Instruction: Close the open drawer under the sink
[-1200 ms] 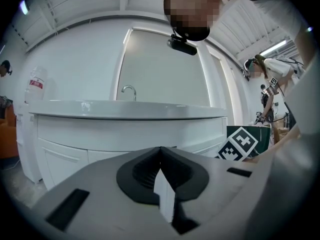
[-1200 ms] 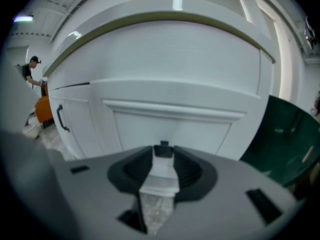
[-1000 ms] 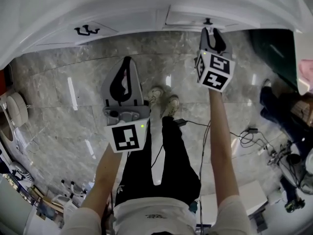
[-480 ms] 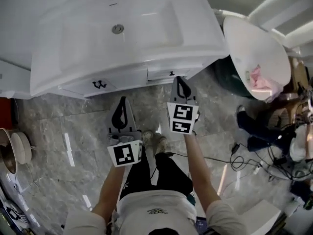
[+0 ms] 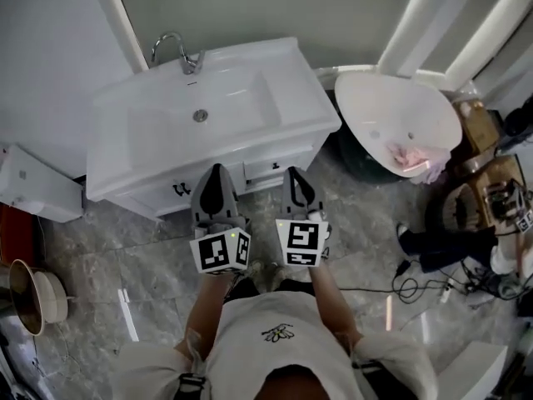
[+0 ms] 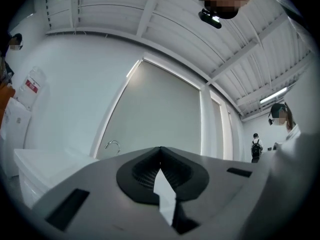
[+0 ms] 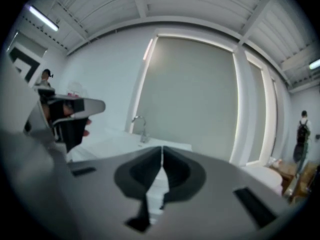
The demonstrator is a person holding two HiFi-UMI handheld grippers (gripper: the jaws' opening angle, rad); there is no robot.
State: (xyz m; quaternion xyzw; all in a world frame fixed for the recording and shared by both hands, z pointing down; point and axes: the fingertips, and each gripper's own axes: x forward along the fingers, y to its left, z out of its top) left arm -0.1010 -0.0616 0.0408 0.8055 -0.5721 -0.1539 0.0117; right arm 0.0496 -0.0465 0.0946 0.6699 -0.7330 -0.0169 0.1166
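Left gripper (image 5: 216, 173) and right gripper (image 5: 294, 176) side by side before the sink (image 5: 250, 132), both jaws closed, empty, drawer (image 5: 265, 172) flush.

Left of the person's feet the marble floor (image 5: 108, 240) lies open before the sink cabinet (image 5: 250, 163), and a hand could pass there freely. The left tongs (image 5: 216, 172) and the right tongs (image 5: 291, 175) hang side by side in front of the cabinet (each pair closed, nothing between), with the counter rim (image 5: 158, 172) jutting out ahead of them. The faucet (image 5: 179, 52) stands at the back of the counter. On the right a round white tub (image 5: 375, 98) crowds the cabinet's side, and cables (image 5: 412, 286) trail over the floor. A white box (image 5: 33, 186) and a bowl (image 5: 37, 294) line the left edge.
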